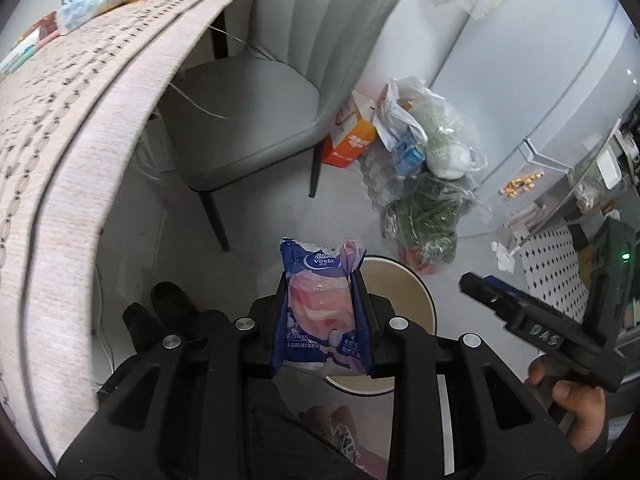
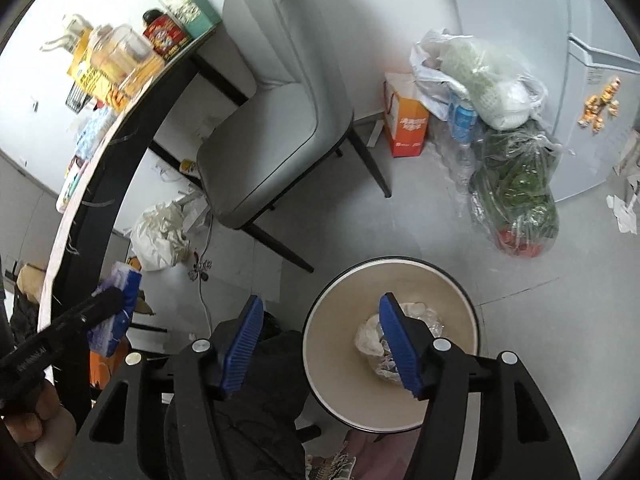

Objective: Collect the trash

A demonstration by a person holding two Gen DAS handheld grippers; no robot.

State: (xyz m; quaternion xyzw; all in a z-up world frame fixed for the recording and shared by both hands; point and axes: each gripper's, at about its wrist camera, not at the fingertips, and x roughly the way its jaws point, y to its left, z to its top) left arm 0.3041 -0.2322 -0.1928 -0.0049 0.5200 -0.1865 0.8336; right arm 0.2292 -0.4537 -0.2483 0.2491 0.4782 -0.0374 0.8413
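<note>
My left gripper [image 1: 322,280] is shut on a blue and pink Vinda tissue packet [image 1: 320,304] and holds it in the air beside the table edge, just left of the round beige trash bin [image 1: 416,292]. In the right wrist view the packet [image 2: 116,312] shows at the left in the left gripper [image 2: 108,300]. My right gripper [image 2: 320,312] is open and empty, hovering over the bin's [image 2: 344,344] near left rim. Crumpled clear wrappers [image 2: 380,340] lie in the bin's bottom. The right gripper [image 1: 468,280] shows at the right of the left wrist view.
A grey chair [image 2: 272,128] stands by the table [image 1: 80,128], which carries packets and boxes. Plastic bags of vegetables [image 2: 516,184], bottles and an orange box [image 2: 404,120] sit by the fridge [image 1: 540,60]. A white bag [image 2: 156,236] and scraps lie under the table. Paper scraps [image 2: 624,208] lie on the floor at right.
</note>
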